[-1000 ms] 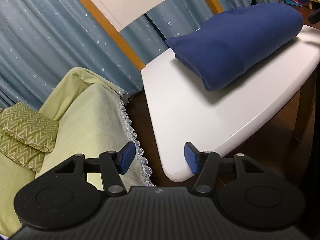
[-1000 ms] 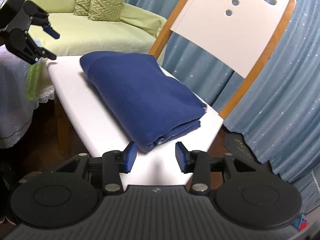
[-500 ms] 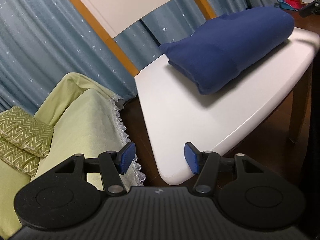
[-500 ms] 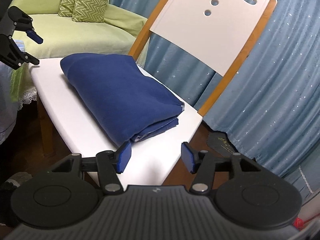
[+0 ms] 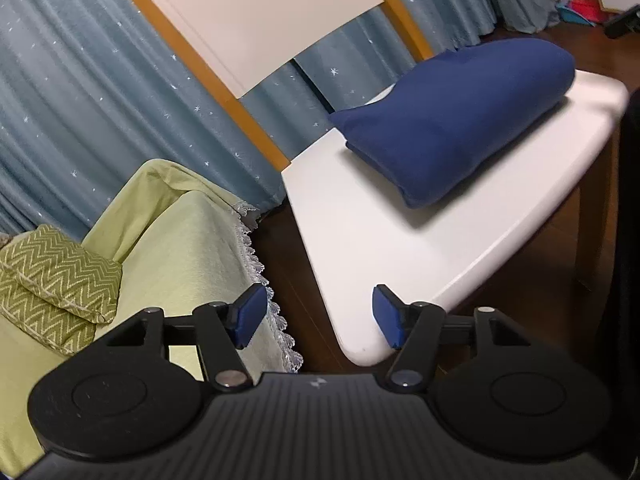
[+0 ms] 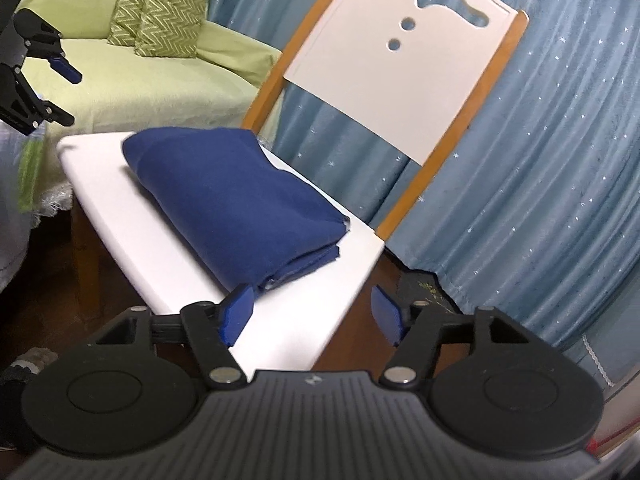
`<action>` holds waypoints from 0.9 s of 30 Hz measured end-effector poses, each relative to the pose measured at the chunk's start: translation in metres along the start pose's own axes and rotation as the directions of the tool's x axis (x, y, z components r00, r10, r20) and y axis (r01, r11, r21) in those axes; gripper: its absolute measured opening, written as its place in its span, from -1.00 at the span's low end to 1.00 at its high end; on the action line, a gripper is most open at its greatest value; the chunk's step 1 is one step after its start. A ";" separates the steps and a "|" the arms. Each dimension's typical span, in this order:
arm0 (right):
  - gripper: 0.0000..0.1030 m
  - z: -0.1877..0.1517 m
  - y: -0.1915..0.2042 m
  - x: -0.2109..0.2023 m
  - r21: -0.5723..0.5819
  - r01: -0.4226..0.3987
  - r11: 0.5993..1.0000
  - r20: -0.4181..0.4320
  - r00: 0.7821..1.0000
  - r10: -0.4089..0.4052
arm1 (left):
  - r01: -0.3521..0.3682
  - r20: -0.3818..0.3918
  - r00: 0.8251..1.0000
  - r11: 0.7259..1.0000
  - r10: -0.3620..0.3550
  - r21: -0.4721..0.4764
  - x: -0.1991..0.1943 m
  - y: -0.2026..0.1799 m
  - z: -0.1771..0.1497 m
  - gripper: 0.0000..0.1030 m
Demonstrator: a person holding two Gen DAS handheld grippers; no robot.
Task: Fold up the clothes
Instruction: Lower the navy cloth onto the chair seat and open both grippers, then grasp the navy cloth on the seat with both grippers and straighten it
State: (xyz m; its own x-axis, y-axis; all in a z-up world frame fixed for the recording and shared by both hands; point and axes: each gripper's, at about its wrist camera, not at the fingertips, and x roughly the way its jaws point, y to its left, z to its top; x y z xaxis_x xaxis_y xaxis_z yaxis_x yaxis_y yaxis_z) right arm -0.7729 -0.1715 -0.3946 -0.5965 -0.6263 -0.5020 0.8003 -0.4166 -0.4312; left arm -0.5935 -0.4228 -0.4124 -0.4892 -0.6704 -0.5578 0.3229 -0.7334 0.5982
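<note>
A dark blue garment (image 5: pixel 452 120) (image 6: pixel 236 200) lies folded in a thick bundle on the white chair seat (image 5: pixel 360 248) (image 6: pixel 100 184). My left gripper (image 5: pixel 318 312) hovers off the seat's near corner, jaws opening slightly, nothing between them. My right gripper (image 6: pixel 310 312) hangs just short of the garment's layered end at the other side of the seat. Its jaws are opening and nothing is between the pads. In the right wrist view the left gripper (image 6: pixel 68 98) shows at the far left, apart from the cloth.
The chair's white back with orange posts (image 5: pixel 256 20) (image 6: pixel 400 72) rises behind the seat. A green covered sofa (image 5: pixel 180 264) with zigzag cushions (image 5: pixel 52 276) stands beside the chair. Blue starred curtains (image 6: pixel 540 160) hang behind. Dark wood floor lies below.
Both grippers have drawn back and upward from the chair, so the garment sits farther off. The right jaws have spread wider. The garment has not moved.
</note>
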 end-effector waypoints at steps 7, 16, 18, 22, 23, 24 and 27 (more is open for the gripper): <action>0.38 0.008 0.010 -0.011 -0.045 -0.011 0.999 0.030 0.999 0.012 | -0.044 -0.081 0.996 0.999 0.044 -0.003 0.010 0.001 -0.010 0.21; 0.39 0.000 0.001 0.006 -0.026 0.018 1.000 0.014 1.000 -0.017 | -0.017 -0.077 0.997 0.999 0.014 -0.034 0.016 0.004 -0.029 0.21; 0.41 0.001 0.002 0.009 -0.033 0.018 0.999 0.014 1.000 -0.018 | -0.008 -0.057 0.998 0.999 0.005 -0.054 0.014 0.007 -0.027 0.21; 0.42 0.003 0.000 0.013 -0.027 0.017 0.999 0.002 1.000 -0.017 | 0.014 -0.005 1.000 0.998 -0.014 -0.069 0.008 0.009 -0.018 0.21; 0.42 0.004 -0.001 0.013 -0.022 0.013 1.000 -0.002 1.000 -0.013 | 0.019 0.022 1.000 0.998 -0.018 -0.053 0.005 0.006 -0.013 0.21; 0.42 0.004 -0.002 0.014 -0.017 0.009 1.000 -0.006 1.000 -0.009 | 0.023 0.043 0.999 0.999 -0.022 -0.037 0.002 0.004 -0.009 0.21; 0.40 0.005 0.008 0.016 -0.094 -0.020 0.995 -0.022 1.000 0.018 | 0.030 0.137 0.990 0.994 -0.044 0.106 -0.004 -0.019 0.013 0.21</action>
State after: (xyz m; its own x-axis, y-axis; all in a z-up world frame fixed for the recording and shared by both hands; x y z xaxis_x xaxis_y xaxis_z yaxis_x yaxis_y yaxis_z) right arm -0.7754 -0.1882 -0.4028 -0.5828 -0.6189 -0.5265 0.8031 -0.3400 -0.4893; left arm -0.6085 -0.4048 -0.4141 -0.6097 -0.6154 -0.4996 0.2203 -0.7370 0.6390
